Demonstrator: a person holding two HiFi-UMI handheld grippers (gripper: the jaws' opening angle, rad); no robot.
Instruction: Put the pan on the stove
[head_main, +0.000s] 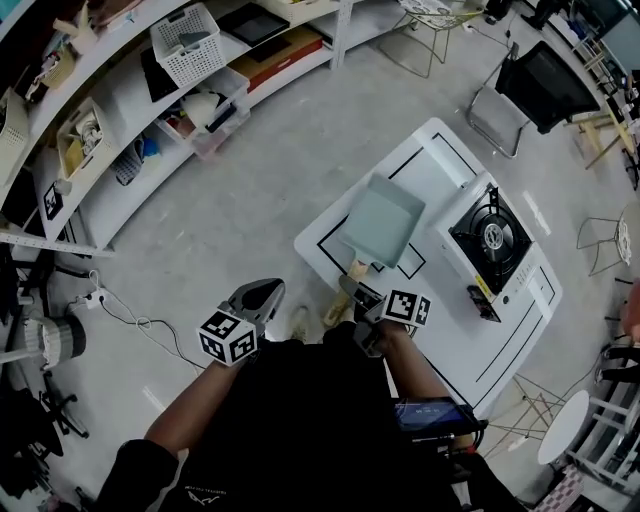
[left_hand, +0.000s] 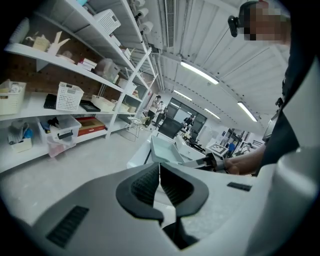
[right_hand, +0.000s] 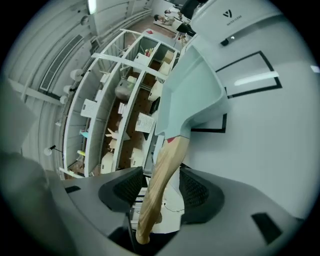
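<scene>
Only legible mark: a V-shaped logo on the white casing ahead of my right gripper, beyond the pan. Fine print under it: too small to read. Yellow sticker on the stove, right of that gripper: unreadable. Cube markers: black-and-white patterns, no text.

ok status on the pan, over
Left gripper shut, empty. Right gripper open, handle between its jaws, not gripped. Pan on table beside stove. Burner bare.
</scene>
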